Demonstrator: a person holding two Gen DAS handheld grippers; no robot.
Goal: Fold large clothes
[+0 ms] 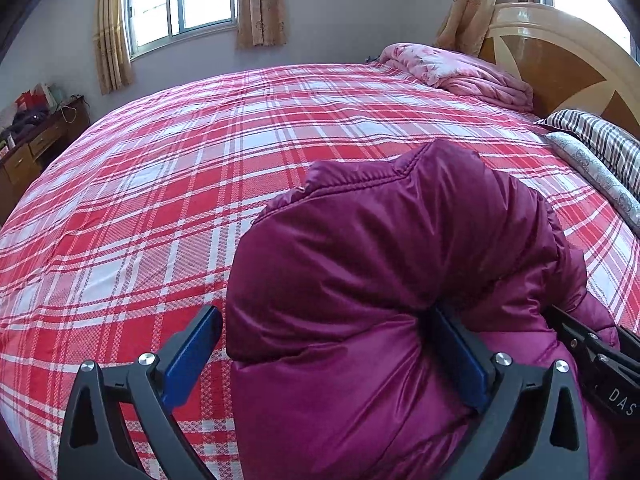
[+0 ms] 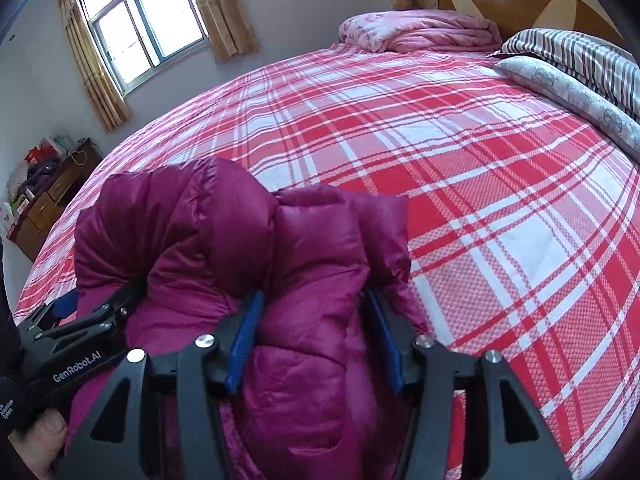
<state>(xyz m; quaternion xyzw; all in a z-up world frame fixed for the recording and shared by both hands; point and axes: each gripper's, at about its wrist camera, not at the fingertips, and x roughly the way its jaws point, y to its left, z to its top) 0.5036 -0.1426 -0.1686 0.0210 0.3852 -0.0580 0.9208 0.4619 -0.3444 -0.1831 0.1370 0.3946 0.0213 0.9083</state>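
Observation:
A puffy magenta down jacket [image 1: 380,248] lies bunched on the red-and-white plaid bed cover [image 1: 160,200]. My left gripper [image 1: 324,316] is open. Its right pad digs into a fold of the jacket, while its left pad [image 1: 192,352] stands clear of the jacket over the plaid. In the right wrist view the jacket [image 2: 192,232] bulges up between the blue pads of my right gripper [image 2: 314,296], which is shut on a thick wad of it. The left gripper [image 2: 100,294] shows at that view's left edge, held by a hand [image 2: 36,444]. A finger of the right gripper [image 1: 576,332] shows at the left wrist view's right edge.
At the head of the bed lie a folded pink quilt [image 2: 420,32], a striped cover [image 2: 580,56] and a grey patterned pillow [image 2: 568,92], against a wooden headboard [image 1: 560,52]. A cluttered wooden dresser [image 1: 36,140] stands past the far side under a curtained window [image 1: 180,0].

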